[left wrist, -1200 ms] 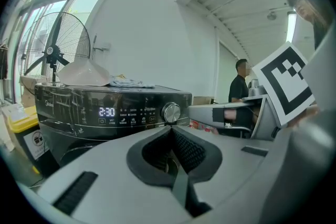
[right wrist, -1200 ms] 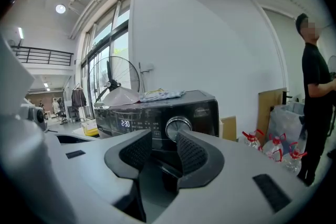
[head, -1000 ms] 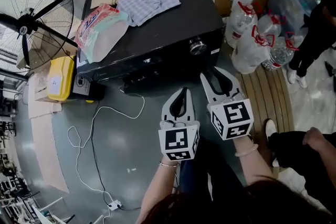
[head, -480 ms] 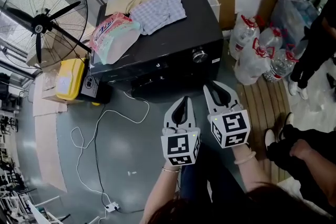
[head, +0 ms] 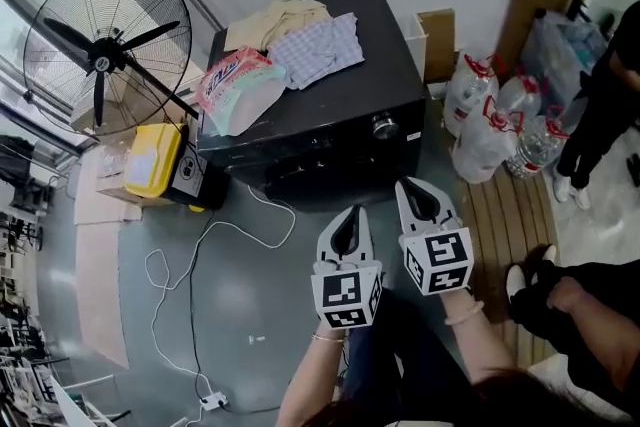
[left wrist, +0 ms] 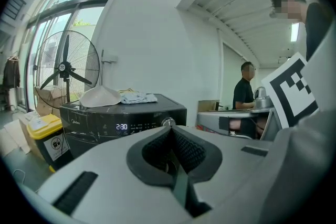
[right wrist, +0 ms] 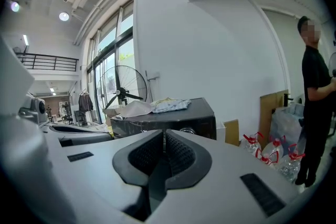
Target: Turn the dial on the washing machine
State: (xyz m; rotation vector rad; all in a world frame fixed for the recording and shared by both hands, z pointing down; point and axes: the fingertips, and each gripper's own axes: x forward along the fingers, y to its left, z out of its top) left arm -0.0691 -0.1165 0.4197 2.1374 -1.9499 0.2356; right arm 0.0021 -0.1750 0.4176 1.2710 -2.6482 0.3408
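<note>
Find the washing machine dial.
Head view: the dial sits at the right end of the washing machine's front panel, just left of the water bottles.

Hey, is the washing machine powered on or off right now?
On. In the left gripper view, the display on the front panel of the washing machine is lit and shows the digits 2:30.

Grey floor [head: 250, 315], washing machine [head: 330, 100], fan [head: 105, 65], white cable [head: 191, 275], water bottles [head: 480, 130]
</note>
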